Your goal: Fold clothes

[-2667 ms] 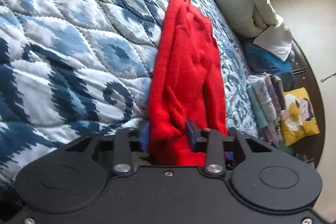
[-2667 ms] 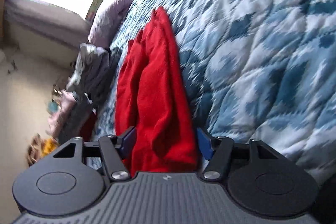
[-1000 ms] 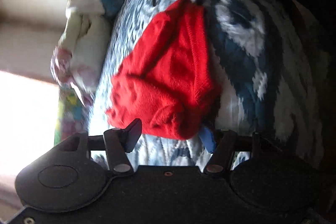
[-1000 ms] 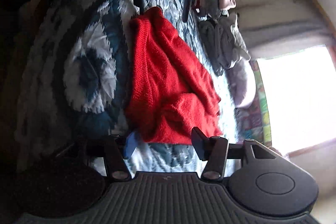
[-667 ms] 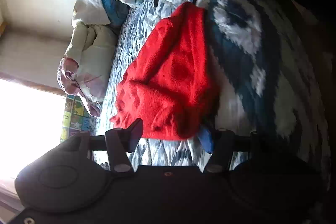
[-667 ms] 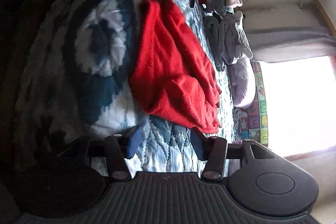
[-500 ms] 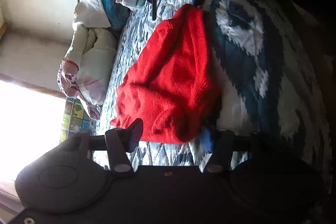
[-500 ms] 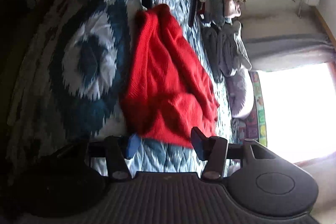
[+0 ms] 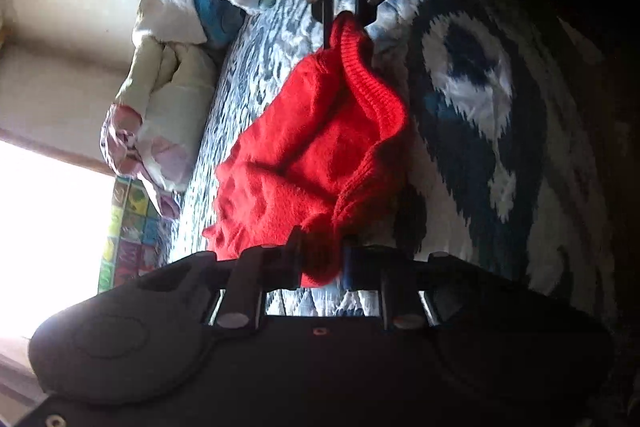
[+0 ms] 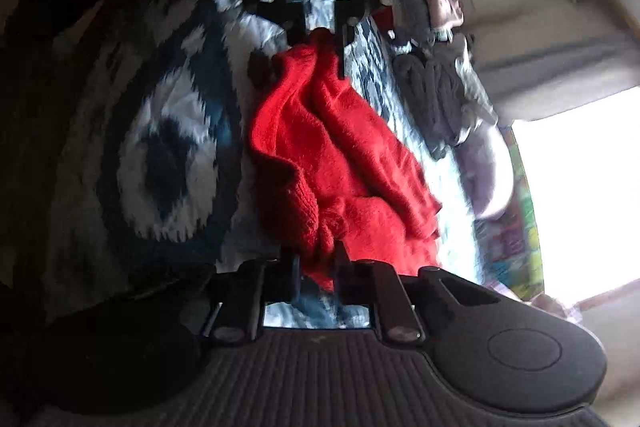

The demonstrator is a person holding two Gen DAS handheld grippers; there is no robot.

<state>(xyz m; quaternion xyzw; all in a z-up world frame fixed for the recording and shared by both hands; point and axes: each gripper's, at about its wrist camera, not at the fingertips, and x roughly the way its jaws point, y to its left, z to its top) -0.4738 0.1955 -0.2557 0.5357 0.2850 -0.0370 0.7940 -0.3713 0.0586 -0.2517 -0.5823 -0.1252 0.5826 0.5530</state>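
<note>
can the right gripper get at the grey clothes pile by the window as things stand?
Probably not right away. The right gripper is closing with the red sweater bunched between its fingers, so it is occupied. The grey clothes lie uncovered on the quilt beyond the sweater; release first.

You see a blue-and-white patterned quilt (image 9: 472, 95) covering the bed, a pale bundle of bedding (image 9: 160, 99) beside a bright window (image 9: 44, 227), and grey clothes (image 10: 444, 95) heaped at the bed's edge

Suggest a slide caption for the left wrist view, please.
Left gripper closing on one end of a red knitted sweater over the blue-and-white quilt.
</note>
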